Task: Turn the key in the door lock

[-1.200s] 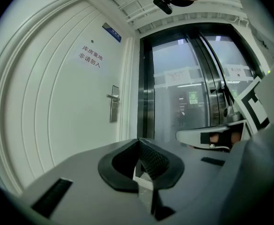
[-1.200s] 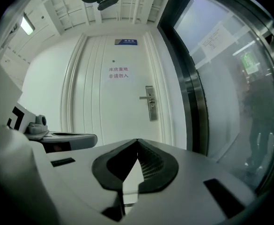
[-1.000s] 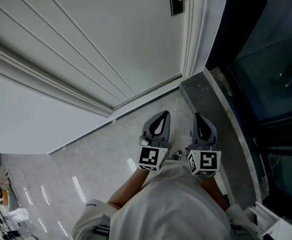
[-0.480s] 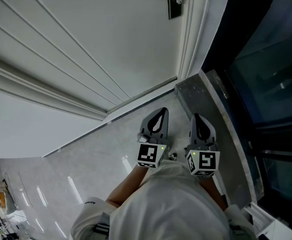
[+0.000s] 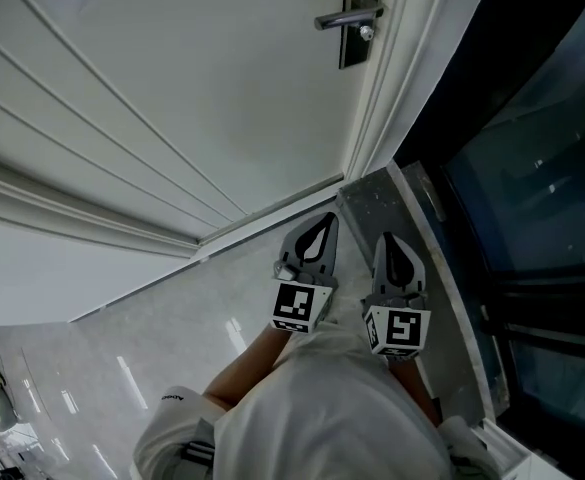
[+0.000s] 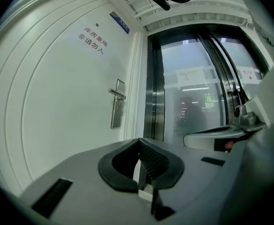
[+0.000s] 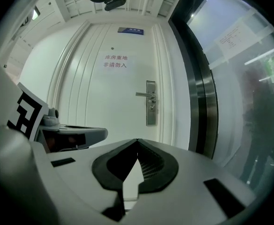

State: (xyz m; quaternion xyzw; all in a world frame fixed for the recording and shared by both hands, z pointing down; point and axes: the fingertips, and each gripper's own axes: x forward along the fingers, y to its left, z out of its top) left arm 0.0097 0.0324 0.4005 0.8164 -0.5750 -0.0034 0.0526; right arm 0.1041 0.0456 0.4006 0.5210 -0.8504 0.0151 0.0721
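The white door (image 5: 202, 98) carries a dark lock plate (image 5: 360, 18) with a lever handle (image 5: 344, 18). A small shiny piece (image 5: 366, 33) sits just under the handle; I cannot tell whether it is a key. The plate also shows in the left gripper view (image 6: 117, 104) and in the right gripper view (image 7: 151, 103), still some way ahead. My left gripper (image 5: 317, 230) and right gripper (image 5: 388, 240) are held side by side, pointing level at the door. Both are shut with nothing between them, left gripper (image 6: 138, 142) and right gripper (image 7: 137, 140) alike.
A dark metal-framed glass wall (image 5: 532, 188) stands to the right of the door frame. A grey stone sill (image 5: 427, 268) runs along its foot. Red lettering (image 7: 115, 61) and a blue plate (image 7: 130, 31) are on the door. Pale tiled floor (image 5: 152, 348) lies at left.
Both grippers have moved forward toward the door, still side by side and shut. The lock plate and handle now show fuller and lower in the head view.
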